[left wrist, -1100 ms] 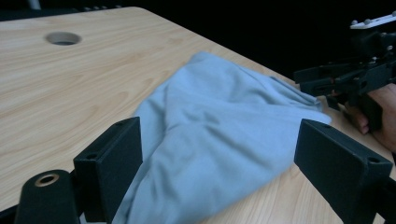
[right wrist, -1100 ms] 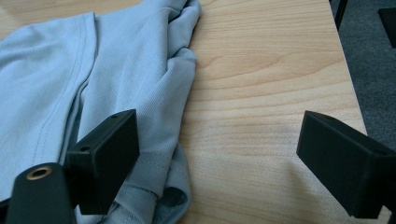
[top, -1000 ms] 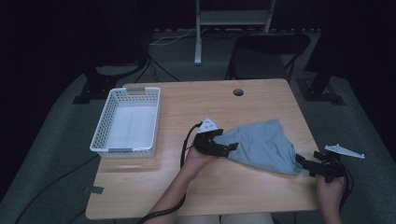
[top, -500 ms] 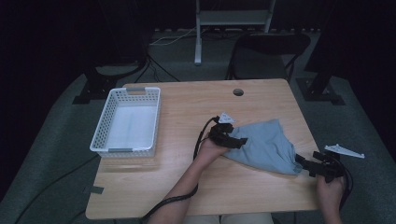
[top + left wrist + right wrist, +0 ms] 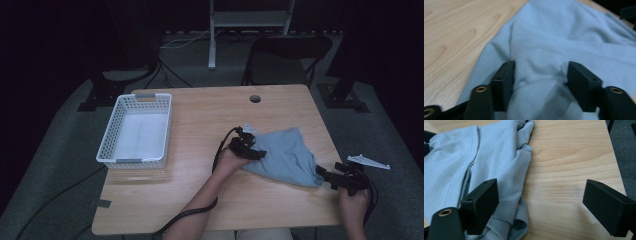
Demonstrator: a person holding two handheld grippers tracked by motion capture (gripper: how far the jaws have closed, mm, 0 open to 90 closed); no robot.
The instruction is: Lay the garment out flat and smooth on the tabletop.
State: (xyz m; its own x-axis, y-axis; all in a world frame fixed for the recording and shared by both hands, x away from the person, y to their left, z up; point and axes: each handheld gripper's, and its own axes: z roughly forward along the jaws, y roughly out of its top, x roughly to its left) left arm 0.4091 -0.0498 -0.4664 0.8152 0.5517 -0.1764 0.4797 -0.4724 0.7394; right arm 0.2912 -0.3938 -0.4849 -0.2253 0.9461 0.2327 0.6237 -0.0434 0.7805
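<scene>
- Partly, the cloth (image 5: pixel 287 155) is hiding the tips of the left gripper (image 5: pixel 252 150) in the high view; the left gripper view is showing a raised fold bunching between its jaws, which are standing moderately apart and pressing into the fabric on both sides.
- Whether that fold is actually being pinched is hard to make out.
- The cloth is lying on the table (image 5: pixel 200 125), toward its right near side, rumpled.
- The right gripper (image 5: pixel 330 177) is sitting at the cloth's near right corner, jaws wide; one is resting on the hem (image 5: pixel 509 206), the other standing over bare wood.
- The basket (image 5: pixel 107 150) is sitting at the table's left, holding nothing but its white floor.
</scene>
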